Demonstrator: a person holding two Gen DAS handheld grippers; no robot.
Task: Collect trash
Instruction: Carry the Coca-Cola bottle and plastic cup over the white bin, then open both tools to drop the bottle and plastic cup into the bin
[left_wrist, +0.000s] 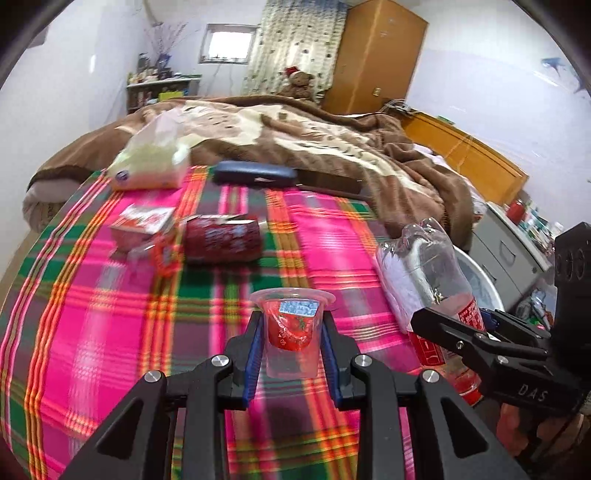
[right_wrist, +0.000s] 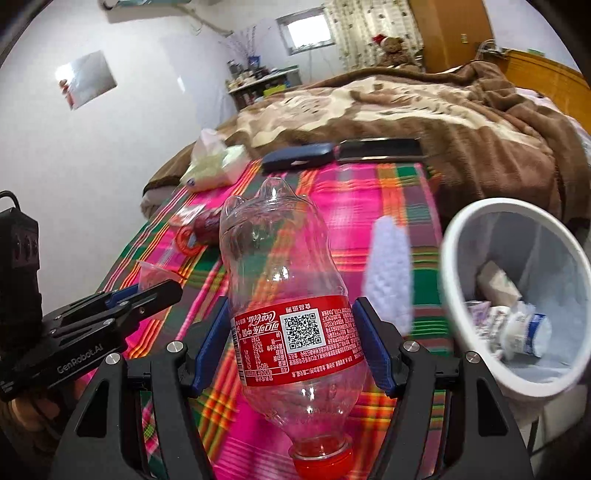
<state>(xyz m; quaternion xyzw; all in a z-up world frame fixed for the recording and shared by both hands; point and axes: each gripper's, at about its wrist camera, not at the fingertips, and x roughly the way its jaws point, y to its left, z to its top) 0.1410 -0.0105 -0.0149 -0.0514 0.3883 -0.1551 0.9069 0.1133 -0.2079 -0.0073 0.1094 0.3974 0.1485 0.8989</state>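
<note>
My left gripper (left_wrist: 291, 332) is shut on a clear plastic cup (left_wrist: 291, 321) with a red label, held above the plaid cloth (left_wrist: 110, 332). My right gripper (right_wrist: 291, 332) is shut on an empty clear cola bottle (right_wrist: 280, 266) with a red label and red cap, cap toward the camera; the bottle also shows in the left wrist view (left_wrist: 424, 273). A white trash bin (right_wrist: 454, 277) with wrappers inside stands to the right of the bottle. A red can (left_wrist: 221, 240), a red packet (left_wrist: 142, 221) and a red wrapper (left_wrist: 166, 254) lie on the cloth further back.
A tissue pack (left_wrist: 151, 162), a dark blue case (left_wrist: 255, 173) and a flat black box (right_wrist: 380, 149) lie at the cloth's far edge. A white tissue (right_wrist: 388, 269) lies near the bin. A bed with a brown blanket (left_wrist: 314, 136) lies behind.
</note>
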